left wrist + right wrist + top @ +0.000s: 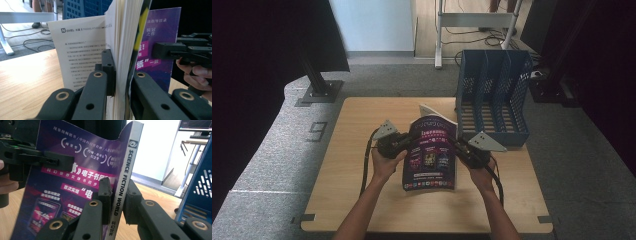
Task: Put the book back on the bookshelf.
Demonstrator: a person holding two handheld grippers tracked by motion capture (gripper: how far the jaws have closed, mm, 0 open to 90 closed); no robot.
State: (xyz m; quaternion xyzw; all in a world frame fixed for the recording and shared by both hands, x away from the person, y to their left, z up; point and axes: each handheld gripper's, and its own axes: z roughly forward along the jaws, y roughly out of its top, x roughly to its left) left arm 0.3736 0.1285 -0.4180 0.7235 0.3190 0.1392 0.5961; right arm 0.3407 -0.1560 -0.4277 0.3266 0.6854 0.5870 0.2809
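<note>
- High view: a blue file rack stands at the far right of the wooden table; its slots show bare slats with nothing in them. Just in front of it a magazine is held up off the table between two grippers, purple cover toward the camera. The left gripper meets its left edge, the right gripper its right edge.
- Left gripper view: the jaws are clamped on the magazine's open page edge, pads pressing on the stack of pages. One white printed page fans away from the rest. The right gripper bites the cover from the far side.
- Right gripper view: the jaws close on the spine, which reads "SCIENCE FICTION WORLD"; the near pad touches, while a narrow gap shows at the far one. The left gripper pinches the cover's far edge, and the rack's blue wall stands at the right.
</note>
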